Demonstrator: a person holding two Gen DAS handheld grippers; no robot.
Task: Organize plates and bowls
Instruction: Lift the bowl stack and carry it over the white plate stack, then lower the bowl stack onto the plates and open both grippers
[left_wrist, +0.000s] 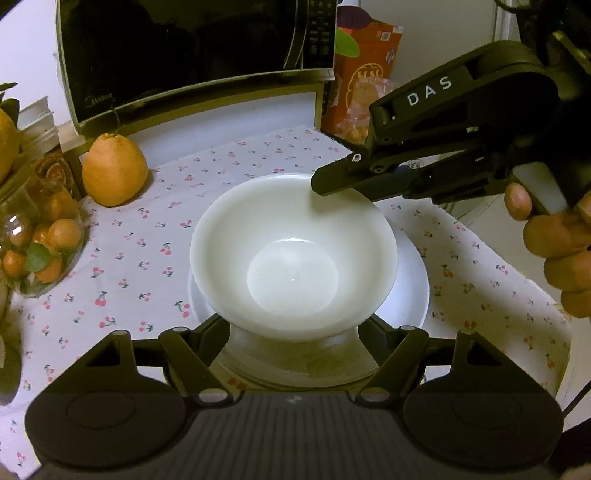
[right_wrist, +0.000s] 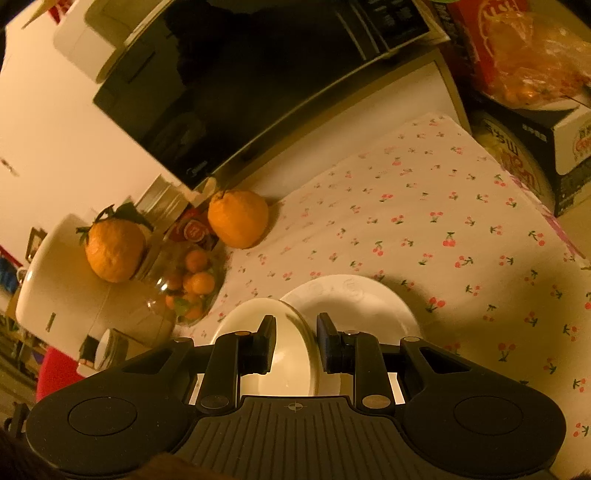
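A white bowl (left_wrist: 293, 254) sits on a white plate (left_wrist: 413, 291) on the cherry-print tablecloth. My left gripper (left_wrist: 293, 328) is open, its fingers spread wide on either side of the bowl's base, mostly hidden behind it. My right gripper (left_wrist: 332, 181) comes in from the upper right at the bowl's far rim. In the right wrist view the right gripper (right_wrist: 296, 341) is open, one finger inside the bowl (right_wrist: 284, 354) and one outside its rim, with gaps on both sides. The plate (right_wrist: 354, 306) lies beneath.
A microwave (left_wrist: 184, 55) stands at the back of the table. A large orange (left_wrist: 114, 170) and a glass jar of small oranges (left_wrist: 40, 236) are on the left. Snack boxes (left_wrist: 365, 74) stand at the back right. The table's edge (left_wrist: 546, 295) runs along the right.
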